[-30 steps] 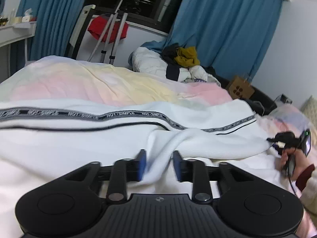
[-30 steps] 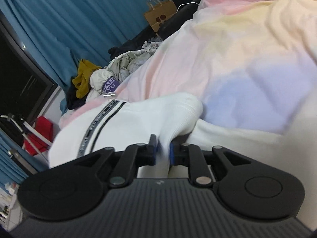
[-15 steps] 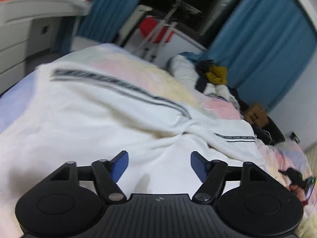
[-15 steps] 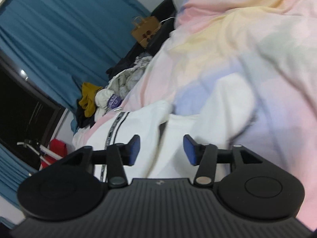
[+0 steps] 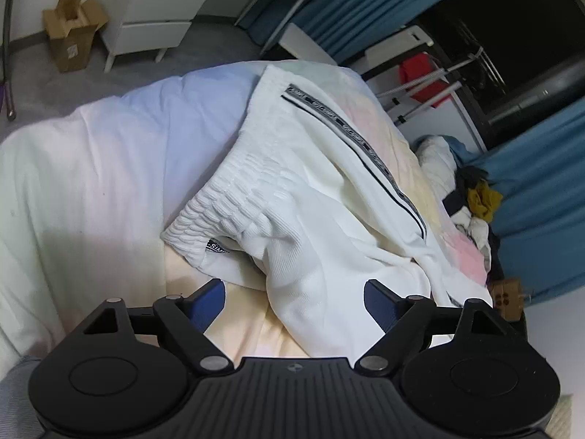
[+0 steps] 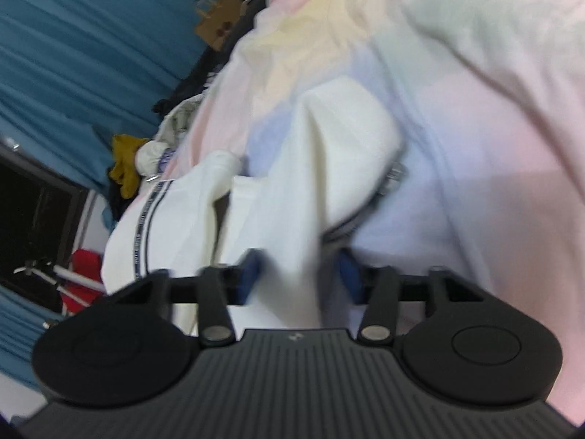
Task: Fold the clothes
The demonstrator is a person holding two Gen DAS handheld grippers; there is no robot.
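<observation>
Since a second ago both grippers have let go of the fabric and swung aside: the left gripper (image 5: 294, 298) and right gripper (image 6: 298, 276) now stand spread, gripping nothing. The white trousers (image 5: 314, 197) lie on the pastel duvet (image 5: 109, 153), ribbed elastic waistband bunched, striped side tape uppermost, one leg doubled over, probably released to settle a fold

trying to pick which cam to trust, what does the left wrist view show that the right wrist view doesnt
Only the left wrist view: the ribbed waistband, white drawers and a cardboard box on the floor.

Only the right wrist view: the blurred pale fold on the bedspread.

Both: white trousers with a dark side stripe, blue curtains, each tool open.
</observation>
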